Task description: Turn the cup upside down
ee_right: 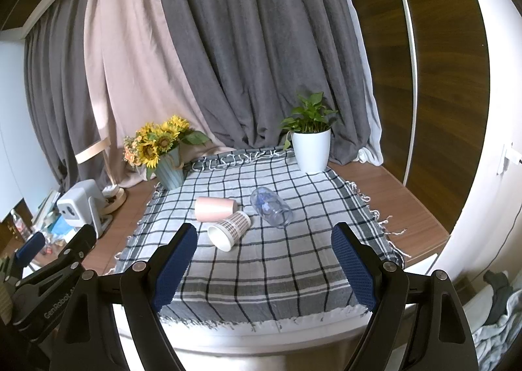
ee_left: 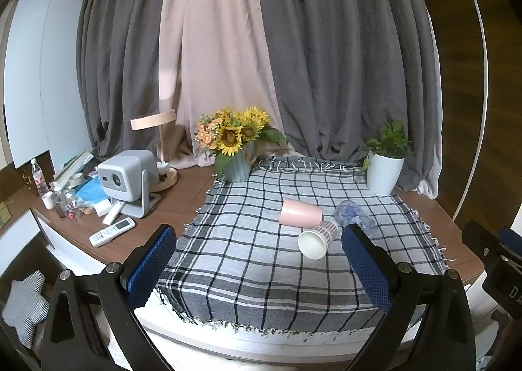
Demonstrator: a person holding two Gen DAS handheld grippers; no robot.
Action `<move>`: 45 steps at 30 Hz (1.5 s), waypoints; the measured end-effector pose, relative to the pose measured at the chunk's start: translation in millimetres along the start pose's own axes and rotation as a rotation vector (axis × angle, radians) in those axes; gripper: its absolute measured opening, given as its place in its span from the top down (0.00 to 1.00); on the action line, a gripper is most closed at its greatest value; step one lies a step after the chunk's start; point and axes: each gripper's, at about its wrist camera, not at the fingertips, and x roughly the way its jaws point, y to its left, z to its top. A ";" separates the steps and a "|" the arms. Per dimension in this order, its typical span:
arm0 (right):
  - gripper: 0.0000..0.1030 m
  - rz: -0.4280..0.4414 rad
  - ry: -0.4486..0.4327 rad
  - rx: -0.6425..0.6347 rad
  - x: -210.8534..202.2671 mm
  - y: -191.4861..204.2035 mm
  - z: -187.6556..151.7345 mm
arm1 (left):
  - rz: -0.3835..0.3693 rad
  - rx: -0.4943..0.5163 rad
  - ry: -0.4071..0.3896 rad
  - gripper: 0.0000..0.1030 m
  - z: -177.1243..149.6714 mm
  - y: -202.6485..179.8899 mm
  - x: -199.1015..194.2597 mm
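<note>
Evidently nothing is yet flipped: three cups, the pink cup (ee_right: pixel 215 213), paper cup (ee_right: pixel 230 230) and clear cup (ee_right: pixel 271 210), are seen lying sideways on the checked cloth (ee_right: pixel 261 273), while left gripper (ee_left: pixel 257 273) and right gripper (ee_right: pixel 265 265) are held wide apart, empty.

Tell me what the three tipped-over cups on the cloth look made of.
Pink cup: matte, opaque, likely plastic or ceramic; no gloss to decide. Plaid cup: looks like paper, with a printed wall, plain white inside and a rolled rim. Clear cup: see-through with blue print, glass or hard plastic; cannot tell which.
</note>
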 end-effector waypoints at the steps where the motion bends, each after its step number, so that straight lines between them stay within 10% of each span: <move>1: 0.18 0.000 0.001 0.001 0.1 0.0 0.1 | -0.001 -0.001 0.000 0.00 0.1 -1.2 0.3; 45: 0.18 0.002 0.008 0.007 0.9 0.7 0.3 | -0.003 0.011 -0.001 0.00 3.0 -5.2 -0.9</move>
